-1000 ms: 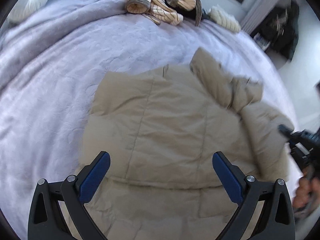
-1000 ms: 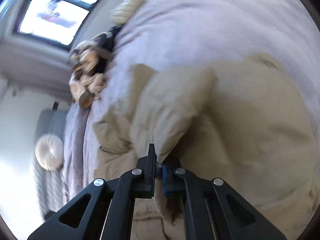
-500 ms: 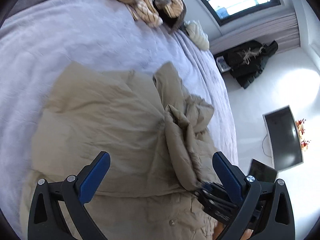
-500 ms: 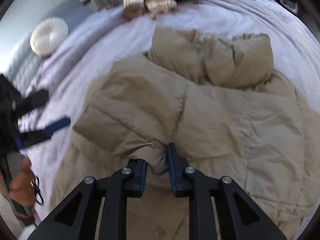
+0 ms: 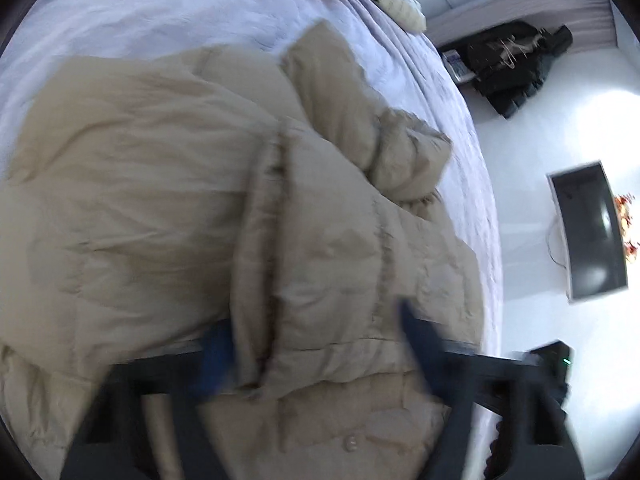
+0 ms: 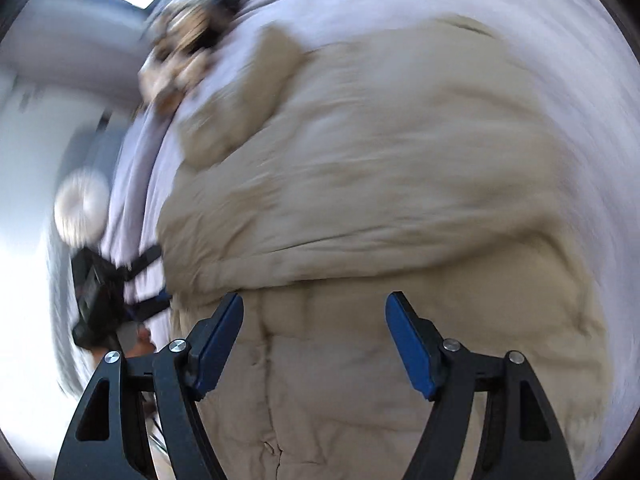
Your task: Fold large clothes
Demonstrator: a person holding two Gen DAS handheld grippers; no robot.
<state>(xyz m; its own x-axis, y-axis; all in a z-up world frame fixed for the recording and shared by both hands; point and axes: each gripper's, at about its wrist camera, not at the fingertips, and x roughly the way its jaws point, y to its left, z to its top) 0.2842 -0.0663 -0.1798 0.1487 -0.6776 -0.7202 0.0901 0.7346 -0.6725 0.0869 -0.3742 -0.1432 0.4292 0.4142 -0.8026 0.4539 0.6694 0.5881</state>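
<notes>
Right gripper [image 6: 314, 340]: jaws have just been opening, now wide apart, blue pads [image 6: 218, 344] sharp, nothing betw. them. It hovers over the beige quilted puffer jacket [image 6: 380, 160].

Left gripper [image 5: 316, 348]: jaws have just been closing, and a thick folded-over flap of the jacket sits betw. the pads. Heavy motion blur, so can't tell if the pads actually pinch the fabric or only flank it. From the right cam the left gripper shows as a dark smear at the jacket's edge, w/ a bit of the person's hand [image 6: 140, 340] beneath it.

Jacket lies spread on the lilac bedspread [image 5: 160, 12], one side doubled over the middle, a puffy sleeve bunched up towards the bed's edge. Small snap button [image 5: 350, 444] on the near hem.

Further out: pile of cream striped knitwear [image 6: 180, 40] at the bed's far end, badly smeared; round white cushion [image 6: 80, 204], also blurred. Off the bed, a dark heap of clothing [image 5: 512, 64] and a dark flat screen [image 5: 592, 232].
</notes>
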